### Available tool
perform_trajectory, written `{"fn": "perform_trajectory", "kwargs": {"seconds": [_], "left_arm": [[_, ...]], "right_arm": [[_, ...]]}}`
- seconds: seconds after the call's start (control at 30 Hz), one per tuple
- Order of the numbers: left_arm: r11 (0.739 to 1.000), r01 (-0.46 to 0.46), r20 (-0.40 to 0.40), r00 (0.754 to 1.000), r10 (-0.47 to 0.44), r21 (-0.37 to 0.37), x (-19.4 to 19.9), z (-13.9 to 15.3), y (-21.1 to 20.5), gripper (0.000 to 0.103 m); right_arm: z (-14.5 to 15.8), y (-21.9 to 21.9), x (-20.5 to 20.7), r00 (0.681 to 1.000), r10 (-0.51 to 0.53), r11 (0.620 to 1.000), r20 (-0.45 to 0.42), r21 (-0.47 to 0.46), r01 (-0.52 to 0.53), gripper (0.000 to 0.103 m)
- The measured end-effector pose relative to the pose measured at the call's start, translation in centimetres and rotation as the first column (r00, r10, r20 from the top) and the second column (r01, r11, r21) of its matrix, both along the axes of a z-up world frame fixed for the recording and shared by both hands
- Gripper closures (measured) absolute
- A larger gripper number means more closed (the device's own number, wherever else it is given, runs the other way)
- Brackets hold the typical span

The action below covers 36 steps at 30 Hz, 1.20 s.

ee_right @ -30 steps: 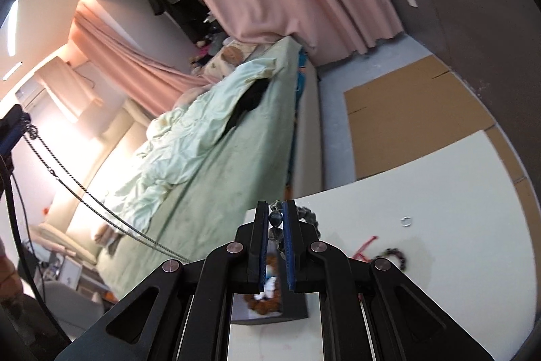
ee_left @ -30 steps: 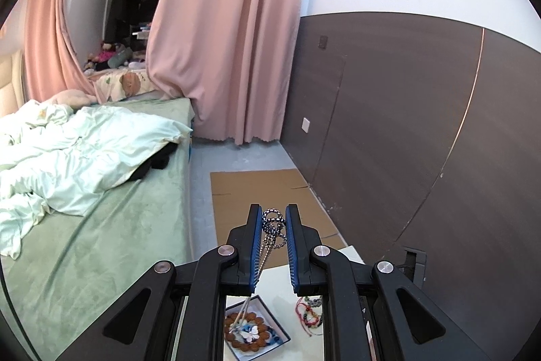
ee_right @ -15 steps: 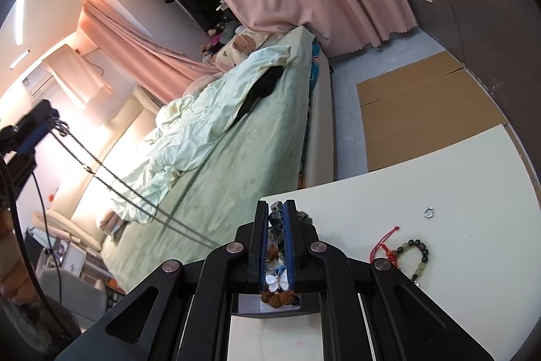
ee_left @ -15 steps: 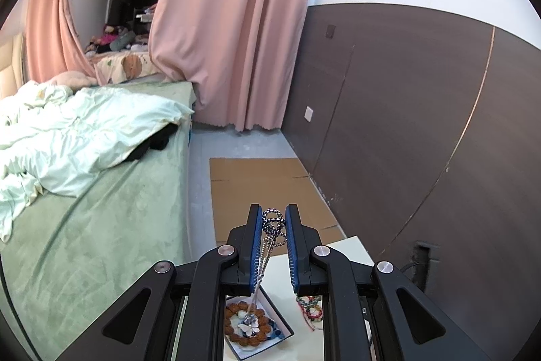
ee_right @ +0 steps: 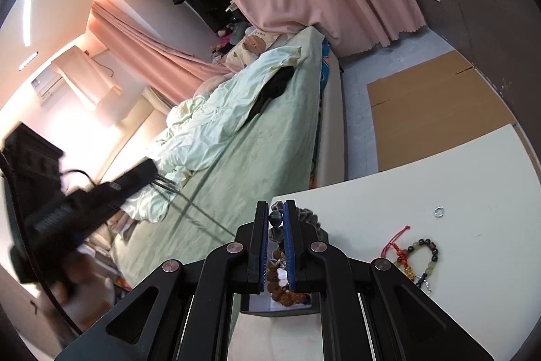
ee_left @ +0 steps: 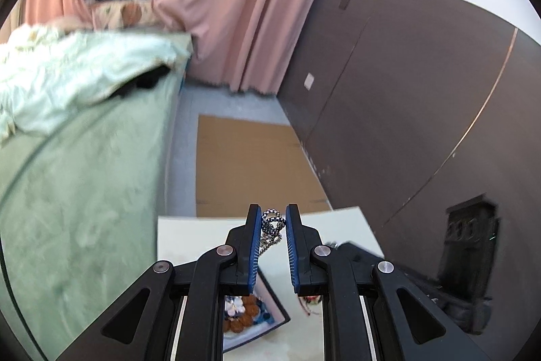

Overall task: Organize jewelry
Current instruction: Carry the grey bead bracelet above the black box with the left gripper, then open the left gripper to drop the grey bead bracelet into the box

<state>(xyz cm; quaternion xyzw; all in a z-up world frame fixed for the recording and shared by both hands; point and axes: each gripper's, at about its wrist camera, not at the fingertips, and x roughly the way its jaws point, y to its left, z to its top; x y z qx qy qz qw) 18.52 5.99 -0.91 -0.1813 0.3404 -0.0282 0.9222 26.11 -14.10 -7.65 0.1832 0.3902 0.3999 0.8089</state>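
Observation:
My left gripper (ee_left: 274, 215) is shut on a silver-and-black chain (ee_left: 270, 227) whose loops bunch between the blue pads while the rest hangs down. Below it, an open jewelry tray (ee_left: 283, 315) on the white table (ee_left: 189, 239) holds a brown bead bracelet (ee_left: 245, 318) and a white flower piece. My right gripper (ee_right: 276, 208) is shut on a dark bead bracelet (ee_right: 275, 219) just above the same tray (ee_right: 280, 310). In the right wrist view the left gripper (ee_right: 145, 170) shows blurred at the left, the chain (ee_right: 199, 215) trailing from it.
A beaded bracelet with red cord (ee_right: 422, 256) and a small silver ring (ee_right: 438, 212) lie on the table (ee_right: 389, 205) right of the tray. A green bed (ee_left: 84, 192) borders the table's left side. Flat cardboard (ee_left: 250, 168) covers the floor by a dark wall panel (ee_left: 405, 107).
My left gripper has come down toward the table with the chain, so the table and tray look closer. The right gripper has stayed over the tray with its bracelet.

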Motion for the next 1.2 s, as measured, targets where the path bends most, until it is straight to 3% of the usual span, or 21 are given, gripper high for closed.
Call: {"fn": "perform_trajectory", "kwargs": {"seconds": [0.1,0.2,0.33,0.37,0.7,0.73,0.8,0.83,0.87,1.03,1.1,1.17,1.2], "left_arm": [[0.998,-0.007,-0.064,0.998,0.003,-0.059,0.8,-2.6,1.4,0.087],[0.997,-0.045,-0.101,0.994,0.039,-0.058,0.6,-3.7,2.8,0.085],[0.993,-0.079,-0.090,0.993,0.071,-0.084,-0.4,-4.3,4.2,0.048],[0.993,-0.091,-0.084,0.993,0.084,-0.078,-0.5,-4.3,4.5,0.046],[0.986,-0.153,-0.073,0.986,0.148,-0.067,-2.0,-4.6,6.7,0.044],[0.984,-0.167,-0.070,0.984,0.162,-0.064,-2.1,-4.6,6.9,0.043],[0.980,-0.185,-0.055,0.982,0.181,-0.071,-2.5,-4.5,7.1,0.036],[0.979,-0.189,-0.046,0.982,0.186,-0.074,-2.7,-4.5,7.1,0.028],[0.979,-0.192,-0.035,0.981,0.190,-0.072,-2.8,-4.4,7.0,0.021],[0.992,-0.128,0.008,0.992,0.128,-0.006,-3.1,-4.2,5.2,0.018],[0.994,-0.106,0.009,0.994,0.105,0.006,-3.0,-4.3,4.6,0.018],[0.994,-0.106,0.002,0.994,0.106,-0.001,-3.1,-4.5,4.3,0.018],[0.994,-0.105,0.003,0.994,0.105,-0.011,-3.1,-4.6,4.1,0.018]], "right_arm": [[-0.2,0.9,-0.2,1.000,0.029,1.000,0.001,0.000,-0.029,0.093],[-0.3,2.1,-0.7,0.998,0.064,0.998,0.015,-0.016,-0.064,0.093],[-0.9,3.3,-1.0,0.996,0.083,0.996,0.018,-0.042,-0.082,0.093],[-1.1,3.5,-1.0,0.996,0.083,0.996,0.014,-0.042,-0.083,0.093],[-2.0,6.8,-0.8,0.997,0.082,0.994,0.000,-0.075,-0.082,0.092],[-2.2,7.0,-0.7,0.996,0.093,0.993,-0.010,-0.077,-0.093,0.089],[-2.3,6.9,-0.7,0.995,0.092,0.992,-0.026,-0.087,-0.093,0.065],[-2.2,6.5,-0.9,0.997,0.073,0.993,-0.019,-0.095,-0.074,0.045],[-2.1,6.3,-1.0,0.998,0.064,0.993,-0.012,-0.096,-0.065,0.035],[-1.4,3.8,-1.3,0.999,0.036,0.993,-0.007,-0.109,-0.036,0.033],[-1.1,2.7,-1.3,1.000,0.023,0.993,-0.001,-0.117,-0.023,0.025],[-0.9,1.6,-1.3,1.000,0.005,0.994,0.000,-0.112,-0.005,0.007],[-0.8,1.0,-1.3,1.000,-0.003,0.994,-0.002,-0.109,0.002,0.006]]}}
